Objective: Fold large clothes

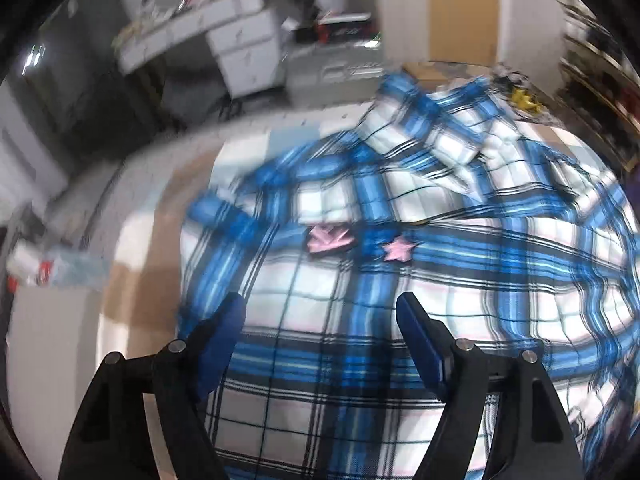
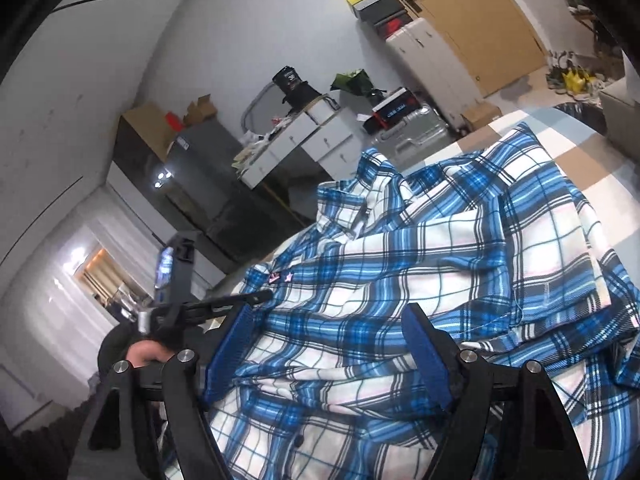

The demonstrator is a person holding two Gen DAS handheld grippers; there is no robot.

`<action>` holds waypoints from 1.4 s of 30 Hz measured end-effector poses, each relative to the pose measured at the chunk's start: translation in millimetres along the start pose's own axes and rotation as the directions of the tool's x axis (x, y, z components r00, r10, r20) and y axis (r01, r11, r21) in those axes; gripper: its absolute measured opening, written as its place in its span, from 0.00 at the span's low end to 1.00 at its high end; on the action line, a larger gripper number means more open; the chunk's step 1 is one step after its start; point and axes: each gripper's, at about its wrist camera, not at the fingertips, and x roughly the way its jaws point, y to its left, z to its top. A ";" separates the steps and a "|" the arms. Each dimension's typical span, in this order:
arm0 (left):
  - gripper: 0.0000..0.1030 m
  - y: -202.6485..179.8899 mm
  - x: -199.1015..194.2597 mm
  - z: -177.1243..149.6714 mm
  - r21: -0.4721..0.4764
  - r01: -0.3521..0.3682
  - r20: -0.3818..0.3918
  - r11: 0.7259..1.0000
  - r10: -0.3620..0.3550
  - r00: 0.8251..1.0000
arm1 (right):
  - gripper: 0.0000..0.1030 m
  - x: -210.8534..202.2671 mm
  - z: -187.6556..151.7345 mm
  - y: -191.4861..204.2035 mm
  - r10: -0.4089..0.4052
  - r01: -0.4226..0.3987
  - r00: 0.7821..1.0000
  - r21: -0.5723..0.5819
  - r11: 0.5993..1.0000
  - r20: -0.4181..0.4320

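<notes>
1. Over the blue-and-white plaid shirt [image 1: 400, 280], spread rumpled on a pale patchwork bed cover [image 2: 592, 168], both tools hover with nothing gripped.
2. Left gripper [image 1: 320, 312]: jaws wide, blue pads apart over the shirt's lower panel. No cloth shows between the pads; I judge it free of the fabric, though blur hides the pad tips.
3. Right gripper [image 2: 330, 320]: jaws likewise wide, framing a puckered stretch of the shirt's button front. The cloth lies under the gap rather than pinched in it.
4. The key relation: the shirt lies straight ahead of and beneath both tools, its long axis running away from them toward the collar [image 2: 344, 204] at the far end. Two pink patches [image 1: 332, 240] on the chest sit just beyond the left gripper's fingers, so that hand seems nearer the shirt's left edge. The right one sits nearer the middle placket.
5. Beside the shirt's left edge, in the right wrist view, the other tool and the person's hand [image 2: 146, 354] on it appear close by. The two could crowd each other if both reach for the same hem.
6. Beyond the collar stand white drawers [image 2: 304, 140], a silver suitcase [image 2: 408, 132] and a dark cabinet [image 2: 192, 184], well apart from the shirt and no obstacle.
7. Loose folds near the shirt's right side look likely to bunch unless smoothed first.
</notes>
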 end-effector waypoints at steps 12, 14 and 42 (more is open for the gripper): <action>0.84 17.6 39.2 -27.3 -0.033 -0.003 0.022 0.999 0.003 1.000 | 0.78 -9.0 7.4 5.7 -0.014 0.015 1.000 0.024 1.000 -0.014; 0.84 18.9 38.7 -26.7 -0.017 -0.004 0.007 1.000 0.004 1.000 | 0.78 -11.0 7.6 4.6 -0.016 0.017 1.000 0.030 0.999 -0.019; 0.87 -13.4 123.9 169.1 -0.093 0.125 -0.167 0.988 -0.139 0.976 | 0.80 -30.9 1.8 18.2 0.021 -0.018 0.996 0.034 0.999 -0.084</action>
